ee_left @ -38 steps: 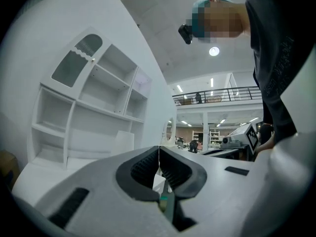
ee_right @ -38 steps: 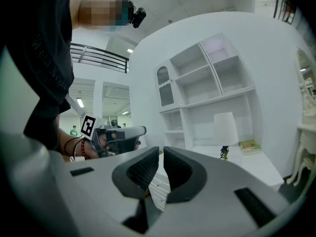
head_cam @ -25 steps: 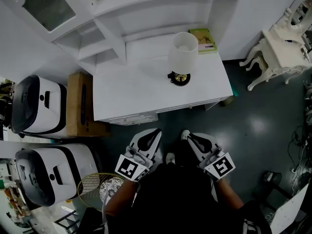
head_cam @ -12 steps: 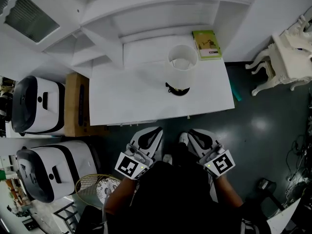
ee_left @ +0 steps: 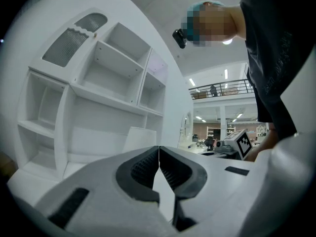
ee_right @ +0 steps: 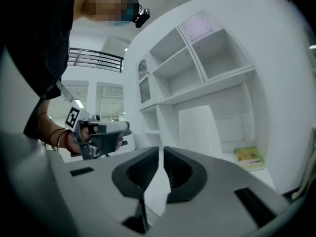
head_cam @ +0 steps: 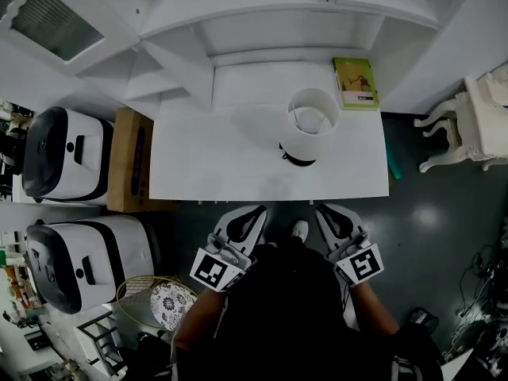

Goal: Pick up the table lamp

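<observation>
Table lamp [head_cam: 310, 132] upright on tabletop [head_cam: 214, 157], right of centre, near green book [head_cam: 355, 83]; seen more from above than half second ago, so person has closed in. Left gripper [head_cam: 255, 211] and right gripper [head_cam: 321, 209] low by body, well short of lamp, fingers together, empty. Reach not yet begun.

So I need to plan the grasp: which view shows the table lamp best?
The head view: the table lamp shows from above, with its shade and dark base. Both gripper views show only its white shade, side-on.
</observation>
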Demonstrator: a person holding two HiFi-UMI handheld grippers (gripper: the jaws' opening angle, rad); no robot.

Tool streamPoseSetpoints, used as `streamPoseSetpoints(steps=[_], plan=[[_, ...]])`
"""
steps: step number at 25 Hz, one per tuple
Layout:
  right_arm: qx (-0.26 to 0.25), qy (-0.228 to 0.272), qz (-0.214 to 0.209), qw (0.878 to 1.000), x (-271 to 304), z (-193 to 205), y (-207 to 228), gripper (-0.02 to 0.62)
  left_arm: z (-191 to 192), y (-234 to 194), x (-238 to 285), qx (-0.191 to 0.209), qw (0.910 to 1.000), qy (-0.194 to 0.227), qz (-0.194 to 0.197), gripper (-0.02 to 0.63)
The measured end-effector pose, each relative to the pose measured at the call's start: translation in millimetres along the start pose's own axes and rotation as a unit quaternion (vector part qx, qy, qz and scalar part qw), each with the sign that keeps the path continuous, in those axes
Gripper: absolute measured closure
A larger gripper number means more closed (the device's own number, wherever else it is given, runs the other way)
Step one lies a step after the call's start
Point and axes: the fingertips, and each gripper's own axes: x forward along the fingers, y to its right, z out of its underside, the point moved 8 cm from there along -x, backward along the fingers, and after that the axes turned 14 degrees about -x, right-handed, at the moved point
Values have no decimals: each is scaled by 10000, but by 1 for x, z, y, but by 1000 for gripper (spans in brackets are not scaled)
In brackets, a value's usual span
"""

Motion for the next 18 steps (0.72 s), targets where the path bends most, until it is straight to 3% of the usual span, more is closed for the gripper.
streamPoseSetpoints(steps=[3,11,18], plan=[[-86,-154,154,9997,5,15,9,551,-4,-8,1,102,9995,272,-99,588],[92,-416,3,9991,35,45,16,549,20,-41,4,-57,9995,-5,-295,588],[-92,-793,345,9962,57,86,22,549,36,-55,-1,-193,9986,-214,-436,588]])
